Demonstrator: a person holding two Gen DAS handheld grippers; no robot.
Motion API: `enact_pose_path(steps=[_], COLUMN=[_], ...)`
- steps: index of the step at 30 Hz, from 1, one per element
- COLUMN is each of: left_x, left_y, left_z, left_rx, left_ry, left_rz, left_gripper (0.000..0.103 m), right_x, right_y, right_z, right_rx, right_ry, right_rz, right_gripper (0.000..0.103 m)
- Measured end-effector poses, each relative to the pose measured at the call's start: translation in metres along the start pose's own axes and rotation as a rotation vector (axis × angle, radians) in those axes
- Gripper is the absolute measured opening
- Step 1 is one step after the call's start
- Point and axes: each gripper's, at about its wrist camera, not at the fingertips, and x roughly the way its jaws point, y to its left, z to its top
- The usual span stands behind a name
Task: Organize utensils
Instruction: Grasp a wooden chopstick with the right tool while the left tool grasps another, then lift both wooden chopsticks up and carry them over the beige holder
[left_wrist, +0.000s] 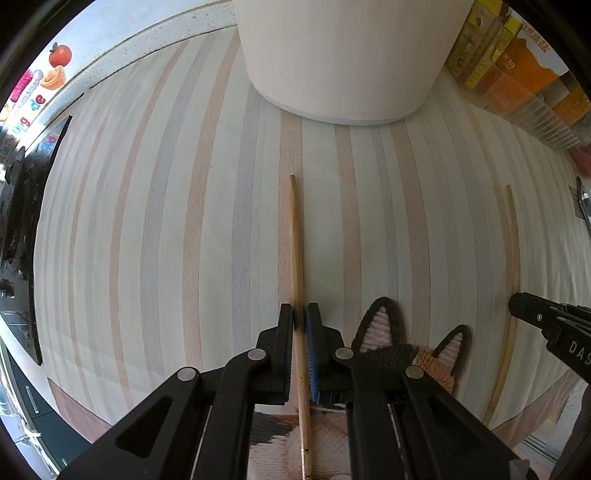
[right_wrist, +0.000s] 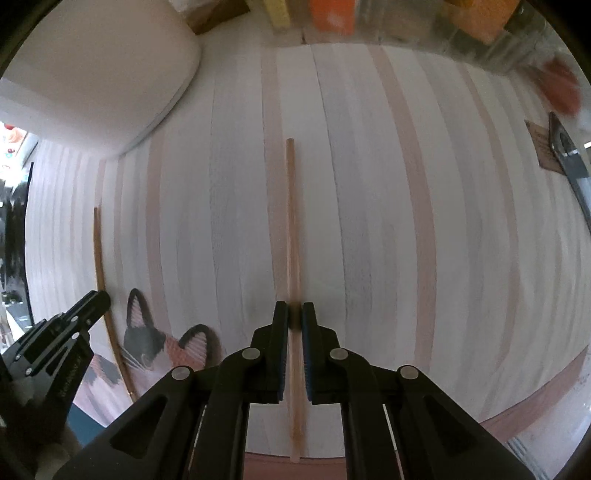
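Left tool (left_wrist: 299, 317) pinching one wooden chopstick (left_wrist: 297, 280) partway along its length, pads pressed against both sides, pointing straight down at the bench (left_wrist: 147, 221). Right tool (right_wrist: 294, 317) likewise clamped on a second chopstick (right_wrist: 292, 240), jaws nearly together with only the stick between them. Both sticks lying along the stripes of the pastel striped cloth (right_wrist: 406, 221), roughly parallel, well apart, each visible at the edge of the other view: second stick at far right in the left view, first stick at far left in the right view. Gripped side-on, likely so that thin round sticks cannot roll away and can be lifted level. One stick per tool, probably to bring the pair together in a single move. Knitted cat-face mat (left_wrist: 413, 354) just right of the left tool, with the near end of its chopstick resting over it; possibly a rest or the intended spot, cannot tell. Large white container (left_wrist: 343, 62) at the far edge, a plausible destination for upright storage. Orange and yellow packets (left_wrist: 517, 66) stacked far right, out of the way. Whether either stick has left the cloth not clear from these views.
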Motion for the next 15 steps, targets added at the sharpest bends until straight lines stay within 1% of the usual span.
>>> enact_pose_path(steps=[4,10,12,15], left_x=[-0.001,-0.001,-0.001,0.0], left_y=[0.002,0.002,0.002,0.0], left_z=[0.003,0.005,0.005,0.004], left_rx=[-0.001,-0.002,-0.003,0.006], left_ry=[0.005,0.005,0.006,0.005], left_rz=[-0.001,0.001,0.003,0.012], left_gripper=[0.005,0.005,0.005,0.005], right_x=[0.001,0.007,0.009,0.014], right_y=[0.011,0.031,0.037,0.044], right_z=[0.006,-0.001,-0.002,-0.004], right_rx=[-0.059,-0.139,-0.157,-0.167], right_ry=[0.002,-0.009,-0.016,-0.018], right_rz=[-0.053,-0.135,-0.155,-0.163], right_gripper=[0.008,0.008,0.009,0.009])
